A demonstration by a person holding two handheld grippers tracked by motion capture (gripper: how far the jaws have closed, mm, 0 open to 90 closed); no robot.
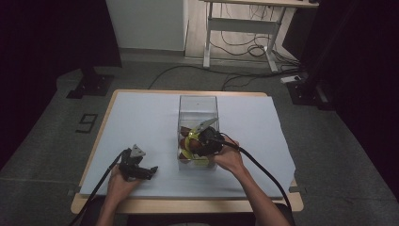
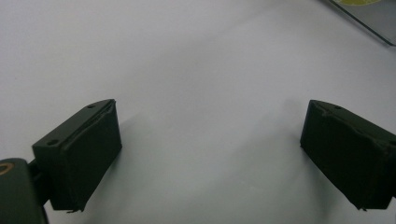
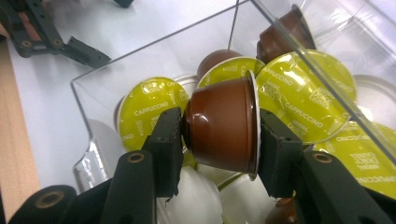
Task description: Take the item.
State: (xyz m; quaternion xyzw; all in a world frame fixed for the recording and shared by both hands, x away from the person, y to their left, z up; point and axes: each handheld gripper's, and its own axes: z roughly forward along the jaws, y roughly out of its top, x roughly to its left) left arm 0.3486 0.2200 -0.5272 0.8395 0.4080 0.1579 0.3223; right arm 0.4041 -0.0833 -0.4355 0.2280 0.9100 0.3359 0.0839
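Brown capsule (image 3: 223, 125) clamped (right hand-held gripper (image 3: 219, 140)) — inside clear box (image 3: 140, 60).

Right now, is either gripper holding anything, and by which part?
The right gripper holds a brown coffee capsule end to end: one jaw on its base, the other on its foil lid, over the clear box. The left gripper is open and empty.

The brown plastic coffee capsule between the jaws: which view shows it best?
The right gripper view: the brown plastic coffee capsule sits large and sharp, clamped by the right tool. In the high view it is hidden behind that tool in the clear box.
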